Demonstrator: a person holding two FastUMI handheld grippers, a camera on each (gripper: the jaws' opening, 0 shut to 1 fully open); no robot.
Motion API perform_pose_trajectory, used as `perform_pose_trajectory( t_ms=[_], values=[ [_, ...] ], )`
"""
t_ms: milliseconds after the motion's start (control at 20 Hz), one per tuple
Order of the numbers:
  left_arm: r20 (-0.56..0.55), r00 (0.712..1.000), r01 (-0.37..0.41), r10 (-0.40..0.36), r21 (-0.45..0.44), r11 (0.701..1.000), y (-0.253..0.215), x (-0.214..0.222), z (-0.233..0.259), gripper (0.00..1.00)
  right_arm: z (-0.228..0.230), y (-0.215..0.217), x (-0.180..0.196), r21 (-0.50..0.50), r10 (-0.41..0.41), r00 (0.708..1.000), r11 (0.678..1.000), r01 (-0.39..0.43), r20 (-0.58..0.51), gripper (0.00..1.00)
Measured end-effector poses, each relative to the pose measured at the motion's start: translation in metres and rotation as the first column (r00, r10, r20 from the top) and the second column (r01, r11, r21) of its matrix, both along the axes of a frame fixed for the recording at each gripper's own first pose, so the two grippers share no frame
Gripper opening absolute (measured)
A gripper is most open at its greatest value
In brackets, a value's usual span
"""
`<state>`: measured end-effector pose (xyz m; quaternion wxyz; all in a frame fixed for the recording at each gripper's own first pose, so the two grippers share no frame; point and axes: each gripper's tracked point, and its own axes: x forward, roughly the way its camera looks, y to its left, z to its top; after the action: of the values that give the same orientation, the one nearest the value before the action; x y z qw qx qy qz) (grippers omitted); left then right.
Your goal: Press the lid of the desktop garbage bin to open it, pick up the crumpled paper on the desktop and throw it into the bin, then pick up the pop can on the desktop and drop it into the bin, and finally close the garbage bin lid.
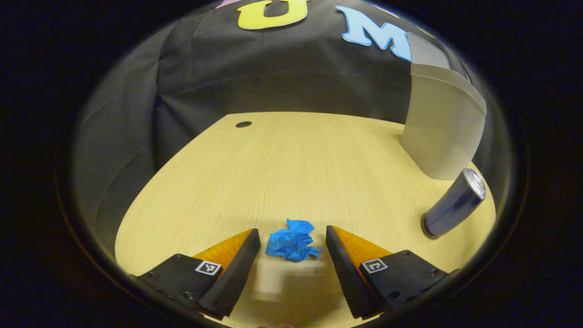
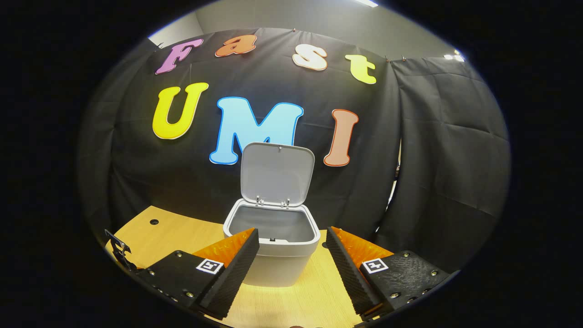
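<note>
**Bin standing open; paper and can lying uncollected on the desktop**

A pale wood-grain desktop [image 1: 291,168] is being shown in both views, backed closely by the black cloth wall [image 1: 273,77]. In the left gripper view a small round hole [image 1: 243,124] is being seen near the far left edge of the desktop, and the far edge is being met directly by the cloth.

The left gripper [image 1: 293,248] is being held low over the near part of the desktop with its jaws spread wide. The crumpled paper [image 1: 293,240], blue, is lying on the wood between the fingertips, apart from both. The pop can [image 1: 453,203] is being seen to the right, leaning strongly in the fisheye image; whether it is standing or tipped cannot be told. Just beyond it, at the far right, the garbage bin [image 1: 444,127] is being shown. Open wood is lying between paper and can, and across the whole left half.

In the right gripper view the right gripper [image 2: 293,248] is being held spread open and empty, with the garbage bin standing beyond its fingertips. The lid [image 2: 277,175] is being held upright on its rear hinges, the mouth standing open. Cloth is hanging close behind and to the right.
</note>
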<state>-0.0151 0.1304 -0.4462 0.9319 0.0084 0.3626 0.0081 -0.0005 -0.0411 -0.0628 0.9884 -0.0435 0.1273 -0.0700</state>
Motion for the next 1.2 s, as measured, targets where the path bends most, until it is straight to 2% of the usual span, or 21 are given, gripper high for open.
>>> perform_pose_trajectory(
  t_ms=[150,300,400,550,700,850,900,950,1200],
  values=[
    [-0.007,1.000,0.006,-0.006,0.026,1.000,0.000,0.005,-0.005,0.94,-0.005,-0.003,0.000,0.006,-0.012,1.000,1.000,0.013,-0.012,0.95],
    [0.002,1.000,-0.001,0.001,0.030,1.000,0.000,0.007,-0.004,0.96,-0.009,-0.002,0.003,0.021,-0.014,1.000,1.000,0.014,-0.022,0.95],
    [-0.001,1.000,-0.009,0.009,0.034,0.999,-0.001,0.009,-0.004,0.84,-0.012,0.002,0.006,0.029,-0.007,1.000,1.000,0.007,-0.026,0.95],
    [-0.015,1.000,-0.009,0.010,0.045,0.999,-0.004,0.008,-0.005,0.40,-0.015,0.006,0.009,0.035,0.009,0.999,0.999,-0.008,-0.031,0.95],
    [-0.025,1.000,0.002,-0.001,0.051,0.999,-0.005,0.007,-0.005,0.39,-0.015,0.007,0.012,0.038,0.019,0.999,0.999,-0.018,-0.032,0.95],
    [-0.020,1.000,-0.009,0.010,0.054,0.999,-0.002,0.010,0.000,0.24,-0.017,0.004,0.011,0.046,0.021,0.999,0.999,-0.020,-0.031,0.95],
    [-0.021,1.000,-0.012,0.014,0.053,0.999,-0.004,0.009,0.000,0.22,-0.016,0.003,0.011,0.047,0.019,0.999,0.999,-0.018,-0.030,0.95],
    [-0.016,1.000,-0.018,0.019,0.062,0.998,-0.002,0.010,0.003,0.27,-0.017,0.000,0.012,0.047,0.018,0.999,0.999,-0.016,-0.031,0.95],
    [0.063,0.998,-0.024,0.020,0.063,0.998,-0.008,0.026,0.043,0.24,-0.020,-0.007,0.010,0.065,0.012,0.999,0.998,-0.010,-0.032,0.95]
  ],
)
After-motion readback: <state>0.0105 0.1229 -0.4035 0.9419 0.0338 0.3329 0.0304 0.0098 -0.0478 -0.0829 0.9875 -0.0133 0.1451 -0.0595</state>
